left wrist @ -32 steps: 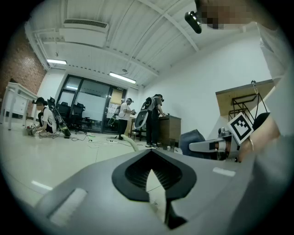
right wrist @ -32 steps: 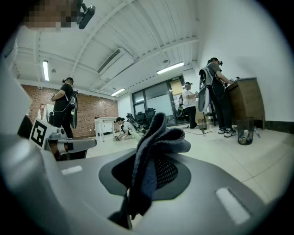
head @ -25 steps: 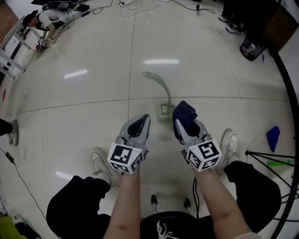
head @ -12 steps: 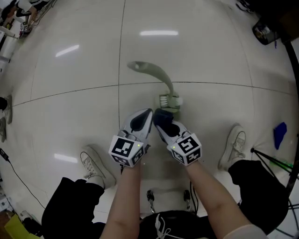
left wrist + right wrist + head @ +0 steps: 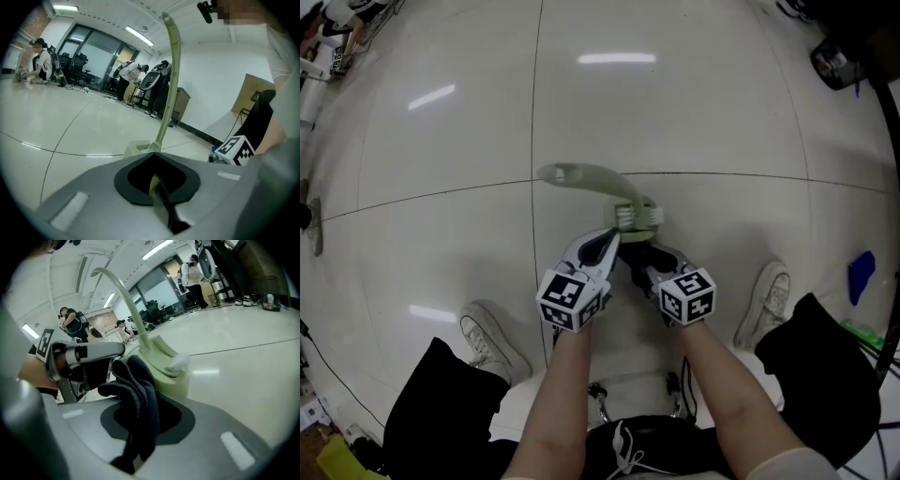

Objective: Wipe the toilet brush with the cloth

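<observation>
The toilet brush [image 5: 630, 208] is pale green and stands on the tiled floor [image 5: 441, 141], directly ahead of the seated person. Its head rests on the floor and its curved handle [image 5: 172, 70] rises from it.

Left gripper [image 5: 610, 238]: clenched. The left gripper view shows a pale green edge of the toilet brush nipped between the jaws, low down where the handle meets the head.

Right gripper [image 5: 645, 266]: clenched on the cloth [image 5: 137, 397], which is dark blue. The cloth is bunched, and its folds stick out past the jaw tips. In the right gripper view the cloth lies against the side of the brush head, with the left gripper just beside it on the other side.

In the head view both grippers point forward and converge on the brush head, with their tips close together. The marker cubes face the camera.

A white shoe [image 5: 491, 341] sits on the floor outside each forearm. A small blue object [image 5: 861, 275] lies well apart from the toilet brush, at the right edge
</observation>
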{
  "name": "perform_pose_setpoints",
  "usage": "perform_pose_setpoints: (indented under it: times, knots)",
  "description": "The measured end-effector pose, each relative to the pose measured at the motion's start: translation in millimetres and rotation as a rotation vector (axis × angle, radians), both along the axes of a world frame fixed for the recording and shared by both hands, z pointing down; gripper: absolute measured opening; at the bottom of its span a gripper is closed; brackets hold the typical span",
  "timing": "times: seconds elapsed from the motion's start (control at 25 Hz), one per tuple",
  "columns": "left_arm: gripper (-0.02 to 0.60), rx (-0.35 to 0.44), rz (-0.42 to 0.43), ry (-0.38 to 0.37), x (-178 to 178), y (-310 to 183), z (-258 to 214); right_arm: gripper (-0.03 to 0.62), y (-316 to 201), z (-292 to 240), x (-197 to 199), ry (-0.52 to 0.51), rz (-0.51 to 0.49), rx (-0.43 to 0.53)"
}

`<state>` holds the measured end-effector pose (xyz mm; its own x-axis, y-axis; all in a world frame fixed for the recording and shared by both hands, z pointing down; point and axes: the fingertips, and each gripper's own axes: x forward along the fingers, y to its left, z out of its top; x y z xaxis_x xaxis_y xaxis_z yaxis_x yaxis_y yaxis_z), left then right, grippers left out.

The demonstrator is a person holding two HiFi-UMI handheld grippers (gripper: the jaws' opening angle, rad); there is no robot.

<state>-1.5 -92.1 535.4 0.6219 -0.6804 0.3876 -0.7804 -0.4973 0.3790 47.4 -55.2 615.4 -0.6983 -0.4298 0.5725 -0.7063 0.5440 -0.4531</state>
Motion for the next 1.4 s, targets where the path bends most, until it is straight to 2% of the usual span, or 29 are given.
perform_pose_setpoints:
  times: [0.32, 0.4, 0.6, 0.72, 0.88, 0.96, 1.08, 1.2, 1.4]
  knots:
    - [0.006, -0.003, -0.007, -0.01, 0.0, -4.8, 0.2, 0.071, -8.1, 7.8, 43.7, 0.084, 0.047, -0.023]
    - [0.006, -0.01, -0.013, -0.01, -1.0, -2.2, 0.8, 0.071, -10.8, 7.4, 61.1, 0.099, 0.094, -0.026]
    - [0.006, -0.036, -0.02, 0.006, -7.6, 3.5, 1.6, 0.071, -42.7, -0.9, 113.5, 0.147, 0.301, -0.034]
    - [0.006, -0.037, -0.007, -0.001, -10.1, 0.0, 0.4, 0.071, -78.2, -13.0, 112.1, 0.177, 0.241, 0.026]
    - [0.006, -0.031, -0.002, 0.008, -10.1, 1.5, -1.8, 0.071, -105.0, -17.7, 75.9, 0.088, 0.074, 0.008]
    - [0.006, -0.022, 0.002, 0.007, -10.3, 0.1, -1.3, 0.071, -109.8, -11.4, 61.5, 0.05, 0.015, -0.041]
    - [0.006, -0.023, -0.015, 0.027, -10.5, -1.7, 0.7, 0.071, -101.7, 7.5, 54.5, 0.055, -0.032, -0.148]
    - [0.006, -0.03, -0.033, 0.043, -11.6, -0.9, 1.1, 0.071, -82.2, 20.9, 55.1, 0.019, -0.038, -0.252]
    - [0.006, -0.035, -0.056, 0.057, -12.6, -1.2, -0.9, 0.071, -55.0, 20.3, 52.9, -0.099, -0.024, -0.34]
